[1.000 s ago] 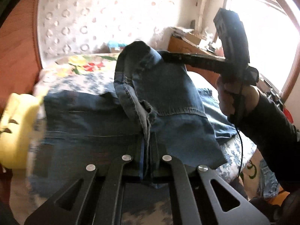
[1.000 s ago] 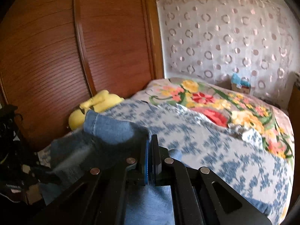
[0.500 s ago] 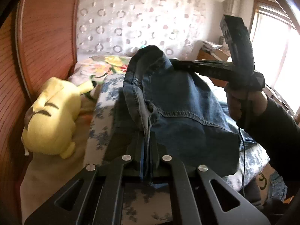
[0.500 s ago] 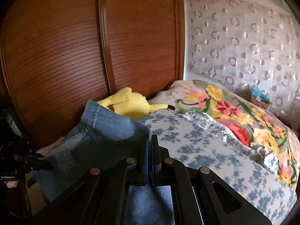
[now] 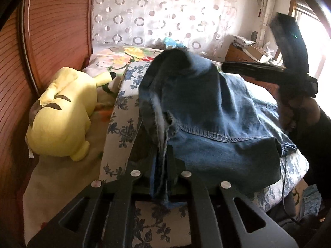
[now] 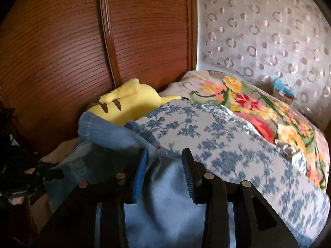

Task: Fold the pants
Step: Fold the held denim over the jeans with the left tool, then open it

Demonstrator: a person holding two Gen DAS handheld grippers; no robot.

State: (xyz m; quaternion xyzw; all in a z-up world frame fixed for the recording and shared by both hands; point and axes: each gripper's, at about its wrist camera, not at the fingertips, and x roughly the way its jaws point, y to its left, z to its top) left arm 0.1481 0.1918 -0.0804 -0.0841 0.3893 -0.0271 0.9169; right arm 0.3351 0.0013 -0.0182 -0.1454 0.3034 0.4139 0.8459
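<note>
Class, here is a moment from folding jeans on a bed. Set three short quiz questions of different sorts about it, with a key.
1. True or false: the left hand-held gripper is shut on the jeans.
2. Which toy lies left of the jeans: A yellow plush, B red ball, C brown bear?
3. Fill in: the right hand-held gripper has just been opening; its pads now stand ____ of the denim.

Key: 1 true; 2 A; 3 clear

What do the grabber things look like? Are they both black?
Yes, mostly black. The left gripper has flat black fingers on angled black bars with round silver studs and cut-out holes. The right gripper looks the same, but its finger pads are ribbed and blue. Seen from the left camera, it has a chunky black handle with a thin black cable hanging down, and the person's sleeve is dark.
</note>
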